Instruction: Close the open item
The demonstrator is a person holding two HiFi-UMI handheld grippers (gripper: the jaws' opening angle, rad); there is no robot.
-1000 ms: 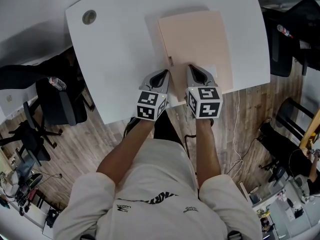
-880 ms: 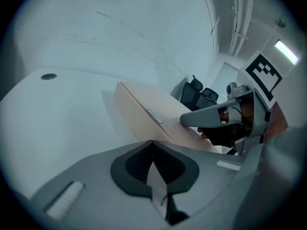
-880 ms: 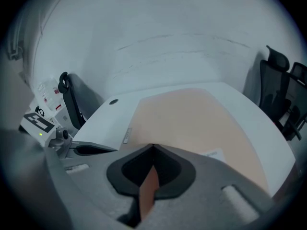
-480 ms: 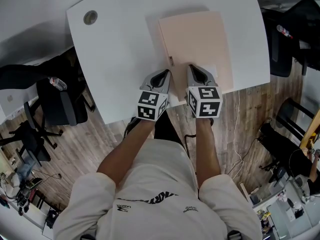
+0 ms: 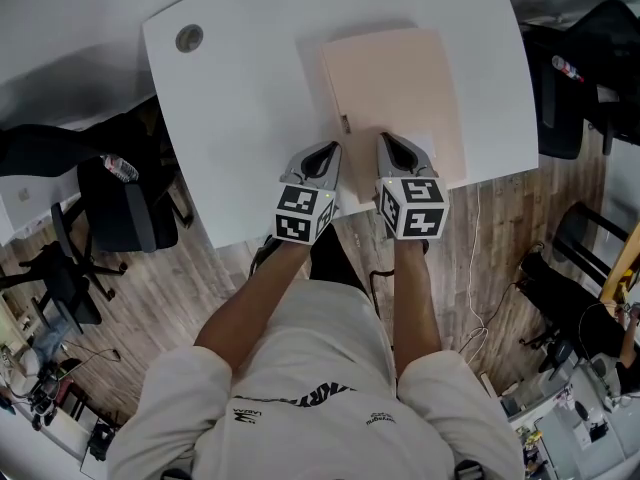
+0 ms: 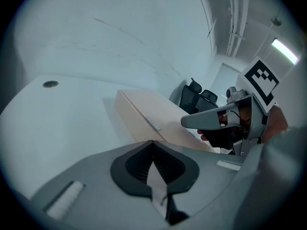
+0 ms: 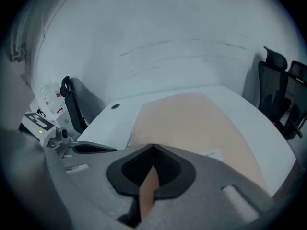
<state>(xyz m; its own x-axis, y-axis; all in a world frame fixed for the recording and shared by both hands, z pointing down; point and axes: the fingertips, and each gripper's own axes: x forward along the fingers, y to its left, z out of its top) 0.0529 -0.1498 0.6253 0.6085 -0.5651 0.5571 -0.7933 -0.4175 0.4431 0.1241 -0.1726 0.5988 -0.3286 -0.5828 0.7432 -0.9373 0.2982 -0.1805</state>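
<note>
Beige box (image 5: 395,88) shut, on white table (image 5: 250,98) | left gripper (image 5: 325,150) fingers together | right gripper (image 5: 391,142) fingers together

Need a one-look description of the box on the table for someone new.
Start at the white table with the round cable hole near its far left corner. On its right half lies a flat, pale peach box, close to the near edge. It is the table's only coloured thing, with a small metal clasp on its left side.
</note>
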